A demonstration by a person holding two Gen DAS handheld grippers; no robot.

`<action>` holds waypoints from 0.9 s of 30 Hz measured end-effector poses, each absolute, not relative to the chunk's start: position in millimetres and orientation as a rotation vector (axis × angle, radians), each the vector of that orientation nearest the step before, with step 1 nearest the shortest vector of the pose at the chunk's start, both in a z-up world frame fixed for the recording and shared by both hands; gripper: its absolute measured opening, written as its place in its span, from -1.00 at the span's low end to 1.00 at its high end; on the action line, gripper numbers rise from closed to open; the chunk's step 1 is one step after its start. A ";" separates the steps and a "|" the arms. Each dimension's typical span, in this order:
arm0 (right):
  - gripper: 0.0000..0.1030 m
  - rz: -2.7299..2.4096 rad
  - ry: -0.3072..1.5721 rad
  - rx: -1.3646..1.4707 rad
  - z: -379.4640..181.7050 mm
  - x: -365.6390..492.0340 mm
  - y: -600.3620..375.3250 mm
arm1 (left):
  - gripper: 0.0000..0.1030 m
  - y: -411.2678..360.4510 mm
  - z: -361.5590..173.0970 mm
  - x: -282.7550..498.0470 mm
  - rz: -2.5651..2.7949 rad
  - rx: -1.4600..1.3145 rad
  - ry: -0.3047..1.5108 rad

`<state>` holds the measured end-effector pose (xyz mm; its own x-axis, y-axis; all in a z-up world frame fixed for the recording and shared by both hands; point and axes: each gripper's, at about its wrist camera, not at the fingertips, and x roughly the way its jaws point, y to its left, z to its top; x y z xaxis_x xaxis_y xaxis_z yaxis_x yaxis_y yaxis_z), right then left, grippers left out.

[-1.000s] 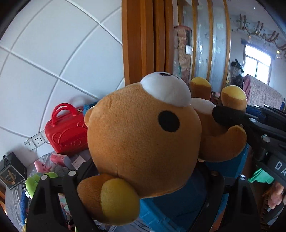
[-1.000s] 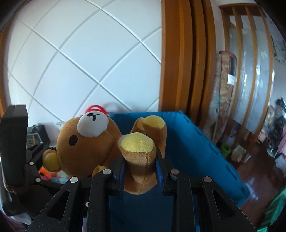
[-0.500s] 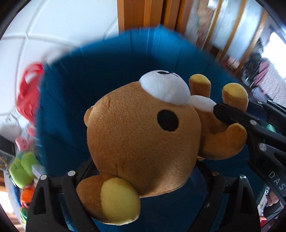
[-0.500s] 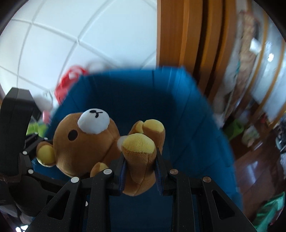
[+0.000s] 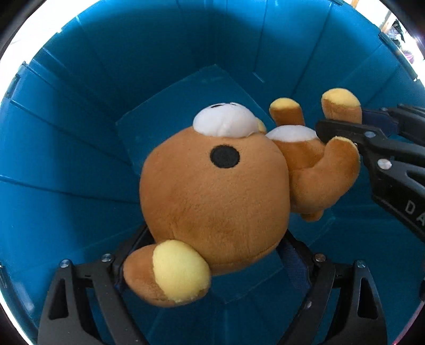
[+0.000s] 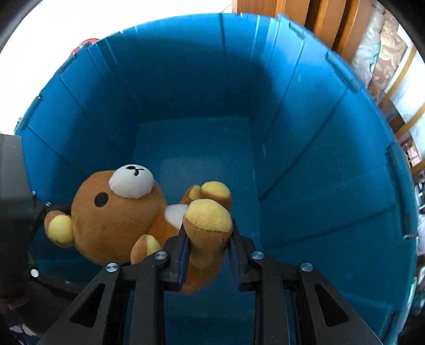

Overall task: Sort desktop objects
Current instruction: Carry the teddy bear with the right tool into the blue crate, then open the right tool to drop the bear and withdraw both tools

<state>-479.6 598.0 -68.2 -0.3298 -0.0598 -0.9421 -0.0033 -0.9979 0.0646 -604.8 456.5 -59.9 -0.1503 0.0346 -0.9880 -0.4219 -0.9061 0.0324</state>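
Trouble, if it comes, comes from the two claws letting go at different times. The plush bear (image 5: pixel 215 196) hangs inside the blue bin (image 6: pixel 305 164), above its floor and nearer the bin's left wall than its right, slung between both tools. The right gripper (image 6: pixel 208 244) is pinching one of the bear's legs, the pads pressed into the plush on either side. The left gripper (image 5: pixel 212 262) has its fingers spread wide around the back of the bear's head by the yellow-lined ear; I'd judge it is clamped there, since the head sits wedged between the pads.

If one side opens first, the bear will likely swing from the other grip and may catch on a finger instead of dropping flat (plush fur tends to cling to rubber pads). A release from this height should do no harm to a soft toy, though it could roll against the bin's left wall.

Little stands in the way: the floor of the bin under the bear shows nothing else on it. Beyond the bin's far rim there is a wooden door frame (image 6: pixel 313 24), with patterned fabric (image 6: pixel 382 50) to the right of it, both well apart from the bear. The bin's tall ribbed walls crowd both grippers, so pulling out straight upward looks safest.
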 end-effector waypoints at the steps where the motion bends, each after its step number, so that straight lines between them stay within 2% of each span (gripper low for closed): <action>1: -0.47 -2.530 -0.092 1.804 -69.3 -477.8 600.7 | 0.75 457.6 -59.3 -604.0 2.130 -1.816 0.442; 5: -0.44 -2.541 -0.086 1.794 -64.2 -471.9 606.3 | 0.75 453.9 -58.1 -597.1 2.142 -1.806 0.467; 9: -0.27 -2.555 -0.038 1.776 -53.2 -471.0 602.6 | 0.75 446.0 -54.4 -594.2 2.156 -1.788 0.464; 11: -0.08 -2.564 -0.022 1.767 -47.4 -467.0 591.1 | 0.75 445.1 -51.0 -589.8 2.161 -1.783 0.453; 12: 0.11 -2.566 -0.022 1.761 -46.8 -466.9 590.9 | 0.75 444.6 -47.9 -588.8 2.167 -1.778 0.446; 13: 0.40 -2.572 -0.018 1.760 -43.0 -471.1 584.6 | 0.75 440.4 -46.6 -590.7 2.174 -1.769 0.438; 15: 0.75 -2.617 0.016 1.756 -36.0 -465.8 583.0 | 0.75 435.1 -37.6 -587.6 2.186 -1.745 0.415; 17: 0.77 -2.640 0.030 1.722 -24.8 -457.8 582.0 | 0.75 424.7 -32.9 -591.3 2.197 -1.704 0.400; 24: 0.99 -2.711 0.059 1.527 18.9 -420.6 573.0 | 0.75 397.8 37.4 -551.1 2.382 -1.437 0.367; 27: 0.99 -2.734 0.046 1.417 36.0 -404.6 567.1 | 0.75 377.0 65.3 -529.1 2.475 -1.310 0.281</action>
